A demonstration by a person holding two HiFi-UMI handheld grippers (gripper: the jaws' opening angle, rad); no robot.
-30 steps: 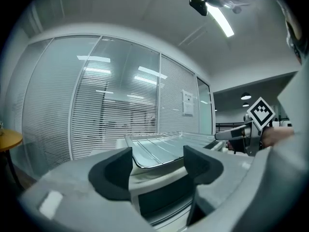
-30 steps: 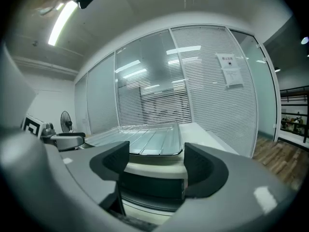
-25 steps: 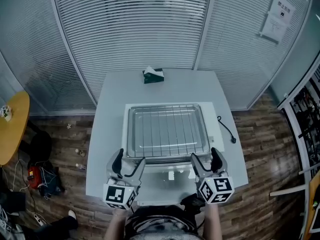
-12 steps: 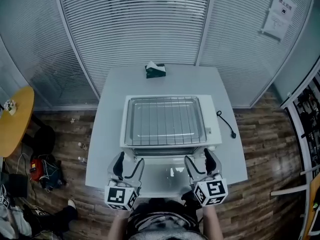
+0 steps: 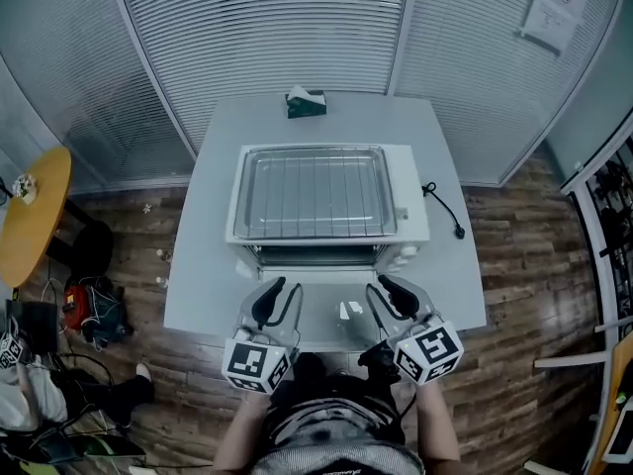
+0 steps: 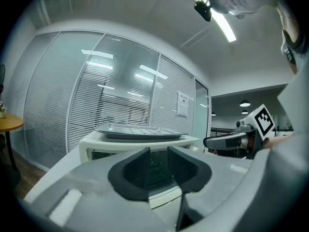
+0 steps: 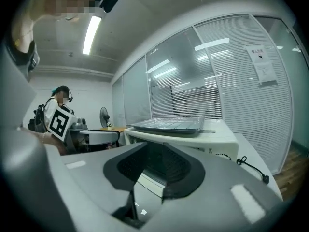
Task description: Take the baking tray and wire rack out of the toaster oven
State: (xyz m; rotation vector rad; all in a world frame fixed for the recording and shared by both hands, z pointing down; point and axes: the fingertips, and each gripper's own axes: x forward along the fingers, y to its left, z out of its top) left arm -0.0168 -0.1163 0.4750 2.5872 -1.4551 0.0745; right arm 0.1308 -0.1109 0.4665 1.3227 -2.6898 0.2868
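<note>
The baking tray [image 5: 312,235] lies on top of the toaster oven [image 5: 410,201], outside it, with the wire rack [image 5: 315,188] resting in it. The oven stands mid-bench on the grey bench [image 5: 203,265], and its glass door [image 5: 321,310] is folded down flat toward the near side.

Both grippers hover over the near part of that door, pointing at the oven. The left gripper [image 5: 286,287] is at the door's left. Its fingers have just been closing and now stand close together with a narrow gap and nothing between them. The right gripper [image 5: 379,285], at the door's right, has likewise just been closing, and its narrow gap is also empty.

A black power cord [image 5: 445,236] trails on the bench right of the oven. A green tissue box [image 5: 306,102] sits at the far edge. A round yellow table [image 5: 35,226] stands off to the left.
</note>
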